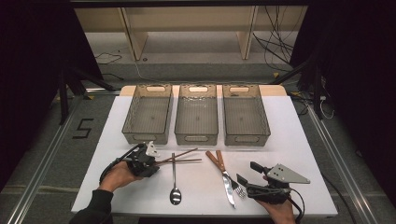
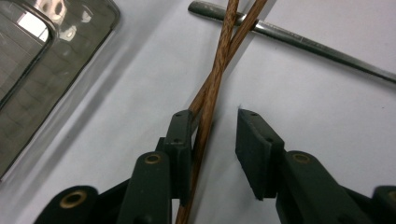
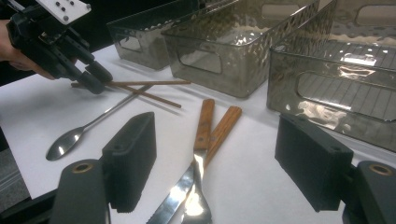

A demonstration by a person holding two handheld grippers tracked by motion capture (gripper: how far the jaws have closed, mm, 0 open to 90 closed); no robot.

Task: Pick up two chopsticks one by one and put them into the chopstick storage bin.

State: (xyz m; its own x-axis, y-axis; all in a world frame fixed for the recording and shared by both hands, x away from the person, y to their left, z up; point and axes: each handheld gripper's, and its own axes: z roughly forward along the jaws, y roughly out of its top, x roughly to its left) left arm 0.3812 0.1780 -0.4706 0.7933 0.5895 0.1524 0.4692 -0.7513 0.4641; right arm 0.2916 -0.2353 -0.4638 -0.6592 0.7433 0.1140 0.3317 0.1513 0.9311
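Two brown chopsticks [image 1: 182, 157] lie crossed on the white table [image 1: 289, 140], over the handle of a steel spoon [image 1: 174, 179]. My left gripper [image 1: 156, 163] is low over their near ends. In the left gripper view the chopsticks [image 2: 219, 60] run between the jaws of the left gripper [image 2: 215, 121]; the left pad [image 2: 180, 140] touches them, while the right pad stands apart with a gap, so it is open. My right gripper [image 1: 247, 172] is open at the front right, beside a crossed wooden-handled knife [image 1: 227, 179] and fork [image 1: 239, 189]. The right gripper [image 3: 217, 135] has nothing between its pads.
Three grey see-through bins [image 1: 145, 136] [image 1: 196, 137] [image 1: 246, 138] stand side by side behind the cutlery. The left bin's corner [image 2: 28, 93] is close to the left gripper. A wooden shelf and cables are beyond the table's far edge.
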